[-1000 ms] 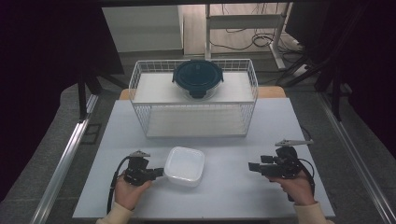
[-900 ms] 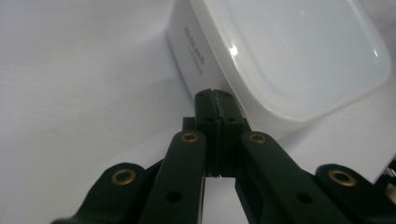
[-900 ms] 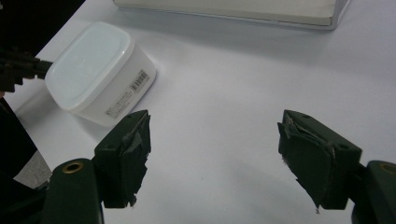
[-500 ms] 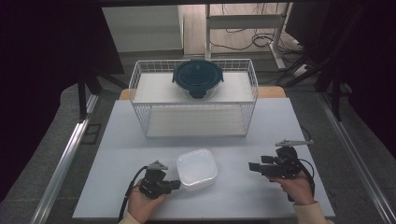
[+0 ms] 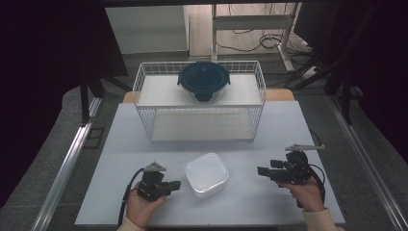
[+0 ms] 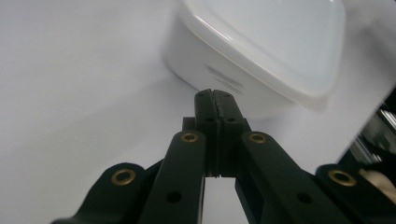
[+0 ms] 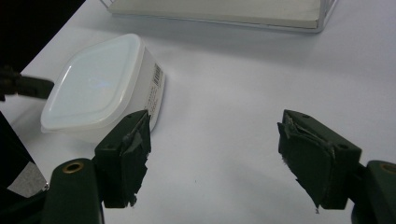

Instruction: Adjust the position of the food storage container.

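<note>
Blk fingers (image 6: 215, 100) w/ brass rivets, blk cables, beige cuffs.

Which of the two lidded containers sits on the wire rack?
The round dark-lidded container sits on the wire rack at the back. The square white container lies on the table, up front.

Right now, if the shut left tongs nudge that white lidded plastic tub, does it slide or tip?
Probably slides: the white lidded plastic tub is squat and flat-based on the smooth white table. It looks light, maybe empty. Rounded corners could make it spin off the left tongs.
</note>
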`<control>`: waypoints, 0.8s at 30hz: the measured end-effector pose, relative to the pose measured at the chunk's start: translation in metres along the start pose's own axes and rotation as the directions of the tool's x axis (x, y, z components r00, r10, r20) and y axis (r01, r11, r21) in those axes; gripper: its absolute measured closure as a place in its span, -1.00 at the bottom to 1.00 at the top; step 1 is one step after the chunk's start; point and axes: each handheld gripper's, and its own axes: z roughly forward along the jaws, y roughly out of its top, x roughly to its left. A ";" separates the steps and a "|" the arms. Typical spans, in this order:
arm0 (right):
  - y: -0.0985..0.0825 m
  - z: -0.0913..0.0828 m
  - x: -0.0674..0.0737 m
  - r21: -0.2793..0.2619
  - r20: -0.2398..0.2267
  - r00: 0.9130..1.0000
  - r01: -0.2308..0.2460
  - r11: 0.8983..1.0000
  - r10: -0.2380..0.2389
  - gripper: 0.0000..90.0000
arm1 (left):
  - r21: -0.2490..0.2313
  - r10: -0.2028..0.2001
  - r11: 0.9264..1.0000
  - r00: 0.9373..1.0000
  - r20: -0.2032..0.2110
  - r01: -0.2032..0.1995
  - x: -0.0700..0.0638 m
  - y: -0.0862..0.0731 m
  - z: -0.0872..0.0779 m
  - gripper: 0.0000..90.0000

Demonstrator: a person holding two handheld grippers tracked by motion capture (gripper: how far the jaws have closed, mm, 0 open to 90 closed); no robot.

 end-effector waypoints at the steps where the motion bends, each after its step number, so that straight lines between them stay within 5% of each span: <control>1: 0.000 0.001 0.000 -0.001 0.004 1.000 0.000 1.000 0.000 -0.44 | -0.016 -0.003 1.000 1.000 -0.011 0.003 0.005 0.005 -0.002 1.00; 4: 0.000 0.002 0.000 0.006 0.003 1.000 0.000 1.000 0.000 -0.44 | -0.041 -0.021 0.999 0.999 -0.028 0.020 0.016 0.020 0.000 1.00; 11: -0.001 0.003 -0.001 0.005 0.007 1.000 0.001 1.000 -0.001 -0.44 | -0.019 0.025 0.999 0.999 -0.035 -0.026 0.025 0.054 0.018 1.00; 16: -0.003 0.001 -0.002 -0.001 0.007 1.000 -0.002 1.000 0.002 -0.44 | 0.020 0.079 0.997 0.997 0.002 -0.079 0.020 0.053 0.033 1.00; 24: -0.006 0.000 -0.003 0.003 0.013 1.000 -0.008 1.000 0.008 -0.44 | 0.037 0.077 0.996 0.996 0.051 -0.079 0.015 0.043 0.034 1.00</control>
